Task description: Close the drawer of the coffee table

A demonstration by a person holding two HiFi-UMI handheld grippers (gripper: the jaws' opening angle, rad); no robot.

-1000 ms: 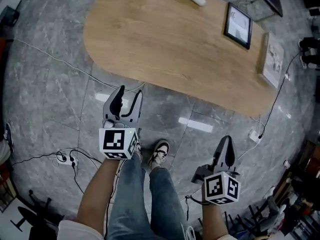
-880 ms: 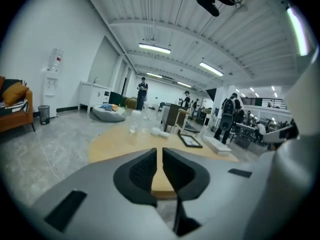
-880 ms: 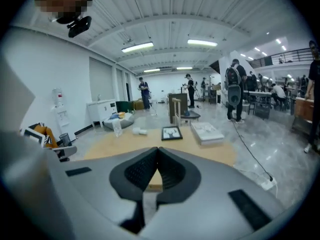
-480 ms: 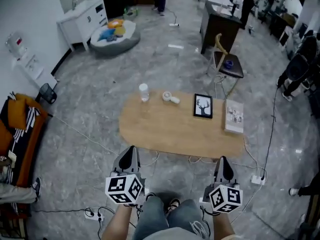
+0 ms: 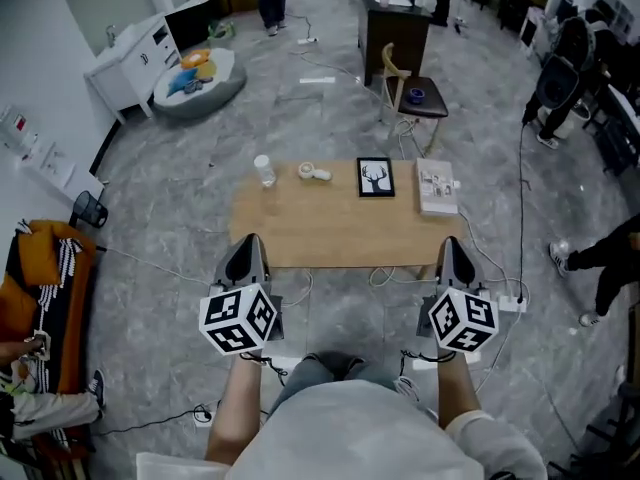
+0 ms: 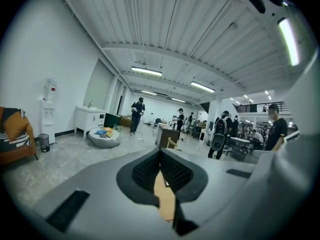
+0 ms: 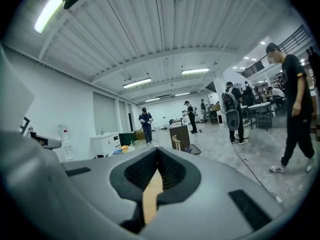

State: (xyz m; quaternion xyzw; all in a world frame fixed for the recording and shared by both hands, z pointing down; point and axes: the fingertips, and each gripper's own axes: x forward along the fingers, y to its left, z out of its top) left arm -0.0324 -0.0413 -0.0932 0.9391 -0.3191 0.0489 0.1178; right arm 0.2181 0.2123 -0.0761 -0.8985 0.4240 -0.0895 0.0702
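Table [image 5: 330,233] mid-floor ahead of the person, cup [image 5: 264,171], frame [image 5: 375,177] and book [image 5: 437,188] on top; drawer hidden from above. Left gripper [image 5: 246,243] and right gripper [image 5: 456,246] held up on its near side, well apart, both jaw pairs pressed together, nothing between

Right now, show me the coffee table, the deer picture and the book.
coffee table [image 5: 330,236]: head view, bare wooden top near its front edge.
deer picture [image 5: 375,177]: head view, centre of the frame.
book [image 5: 438,188]: head view, middle of its cover.
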